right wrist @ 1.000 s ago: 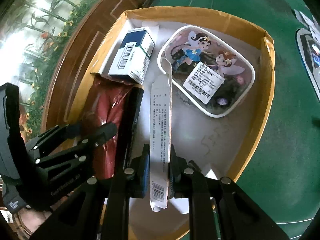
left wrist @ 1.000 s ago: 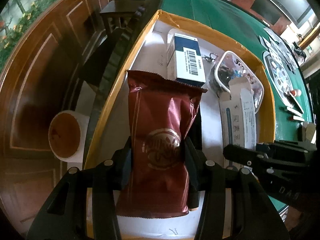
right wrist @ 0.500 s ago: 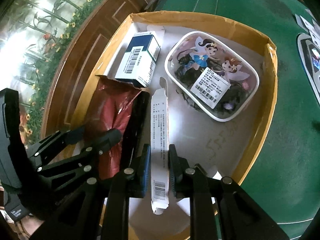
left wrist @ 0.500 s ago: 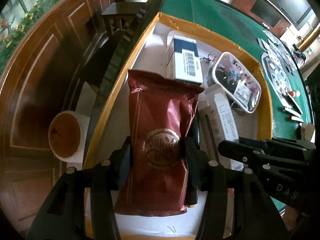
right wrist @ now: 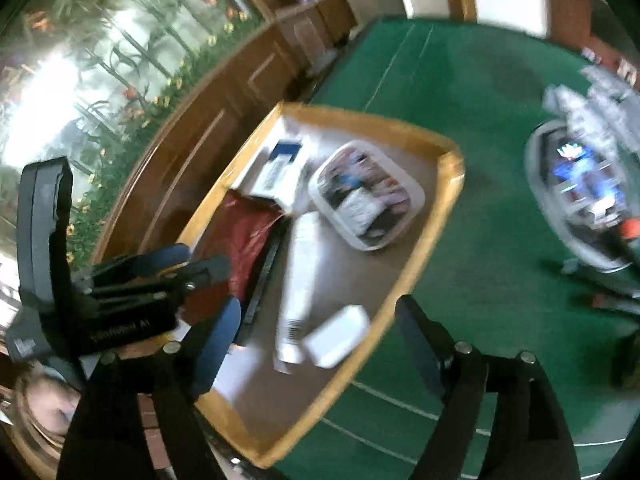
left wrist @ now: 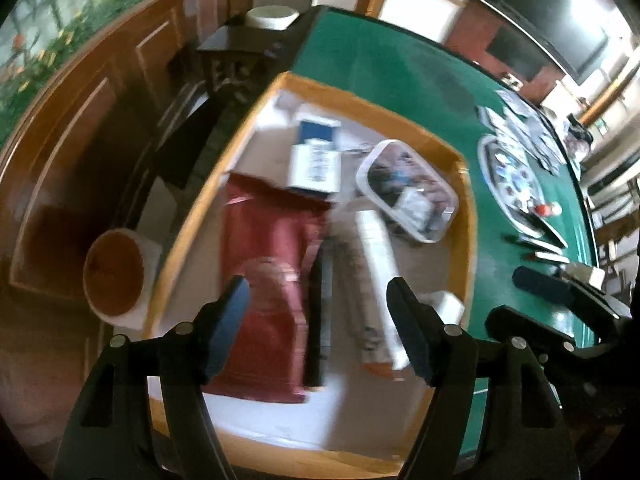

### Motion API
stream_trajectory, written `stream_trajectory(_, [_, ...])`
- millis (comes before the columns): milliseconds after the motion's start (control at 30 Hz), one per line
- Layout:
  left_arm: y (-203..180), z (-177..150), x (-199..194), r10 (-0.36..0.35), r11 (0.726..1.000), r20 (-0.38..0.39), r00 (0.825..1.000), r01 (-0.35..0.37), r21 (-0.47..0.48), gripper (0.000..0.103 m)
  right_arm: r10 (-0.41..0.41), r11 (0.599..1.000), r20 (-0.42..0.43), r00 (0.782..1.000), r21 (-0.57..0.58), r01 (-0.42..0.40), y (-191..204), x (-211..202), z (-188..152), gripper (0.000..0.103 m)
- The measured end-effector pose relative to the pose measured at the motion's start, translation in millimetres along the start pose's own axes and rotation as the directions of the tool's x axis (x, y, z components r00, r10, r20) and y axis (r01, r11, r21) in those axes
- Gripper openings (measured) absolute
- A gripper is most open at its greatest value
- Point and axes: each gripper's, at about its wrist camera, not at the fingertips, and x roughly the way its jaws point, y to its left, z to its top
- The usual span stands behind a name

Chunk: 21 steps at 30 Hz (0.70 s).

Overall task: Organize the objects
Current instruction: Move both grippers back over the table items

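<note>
Above a yellow-rimmed cardboard tray (left wrist: 466, 184) on green felt table (left wrist: 380, 64), left gripper (left wrist: 318, 308) spread wide, gripping nothing. Right gripper (right wrist: 320, 326) likewise agape and empty, hovering over the tray's near edge. Flat in the tray: maroon snack pouch (left wrist: 268, 268) at 9 o'clock, long white carton (right wrist: 302, 276) near center, blue-and-white box (left wrist: 314, 160) at 12 o'clock, clear lidded container with picture lid (right wrist: 366, 194) at 2 o'clock. Small white block (right wrist: 336, 336), possibly another box, blurred beside the carton's near end. Round paint palette (left wrist: 514, 180) well apart, out on the felt.
</note>
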Motion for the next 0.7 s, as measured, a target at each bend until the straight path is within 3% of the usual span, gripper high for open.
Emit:
stream_trajectory(267, [-95.3, 6.4, -0.1, -0.080, 0.982, -0.024, 0.997, 0.083, 0.172, 0.072, -0.124, 0.991, 0.022, 0.992, 0.050, 0.123, -76.5, -46.3, -51.7, 0.080])
stream_trajectory(500, [-187.8, 0.7, 28.1, -0.122, 0.926, -0.122, 0.985, 0.157, 0.344, 0.072, -0.233, 0.962, 0.020, 0.972, 0.151, 0.228, -146.5, -90.3, -107.4, 0.081])
stream_trajectory(700, [-248.8, 1.1, 56.0, -0.123, 0.870, -0.189, 0.974, 0.197, 0.452, 0.072, -0.281, 0.926, 0.043, 0.959, 0.273, 0.259, -190.3, -125.0, -133.4, 0.082])
